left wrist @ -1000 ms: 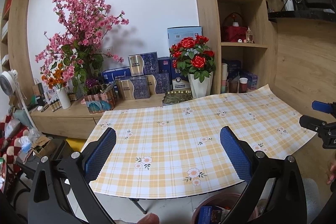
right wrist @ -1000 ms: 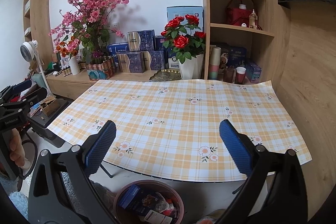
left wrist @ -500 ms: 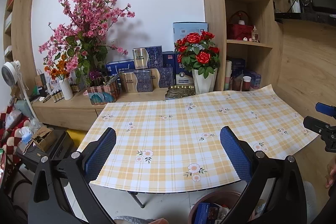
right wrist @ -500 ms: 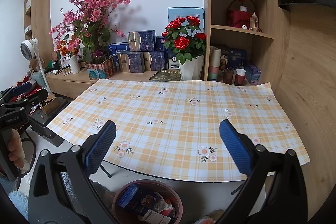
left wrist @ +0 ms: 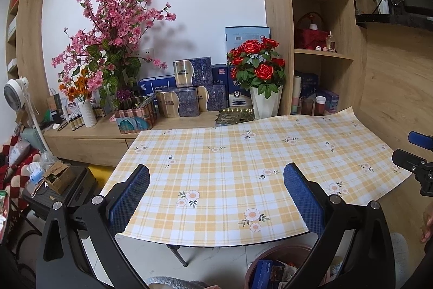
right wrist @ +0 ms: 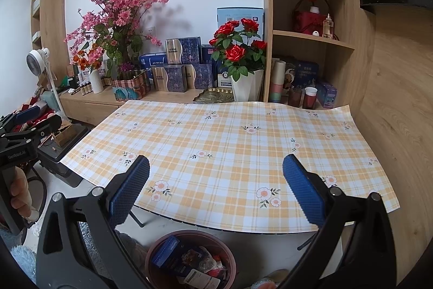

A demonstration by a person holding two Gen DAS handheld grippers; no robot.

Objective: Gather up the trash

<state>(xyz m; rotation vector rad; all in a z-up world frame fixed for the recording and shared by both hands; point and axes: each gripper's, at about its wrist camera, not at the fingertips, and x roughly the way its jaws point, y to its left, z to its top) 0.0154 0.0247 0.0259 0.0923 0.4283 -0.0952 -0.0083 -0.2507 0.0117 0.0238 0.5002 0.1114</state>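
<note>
Blue-padded tools (left wrist: 216,190) (right wrist: 216,184) level, agape.

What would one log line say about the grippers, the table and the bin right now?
left hand-held gripper: open, empty | right hand-held gripper: open, empty | yellow plaid tablecloth: no trash visible | round brown trash bin: holds wrappers, below table's near edge

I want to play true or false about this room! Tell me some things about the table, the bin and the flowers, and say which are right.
1. The trash bin has wrappers inside. True.
2. The left tool is squeezing a wrapper. False: it is open and holds nothing.
3. The red roses stand in a white vase. True.
4. Trash lies on the checked tablecloth. False: none shows on it.
5. The right tool is open. True.
</note>
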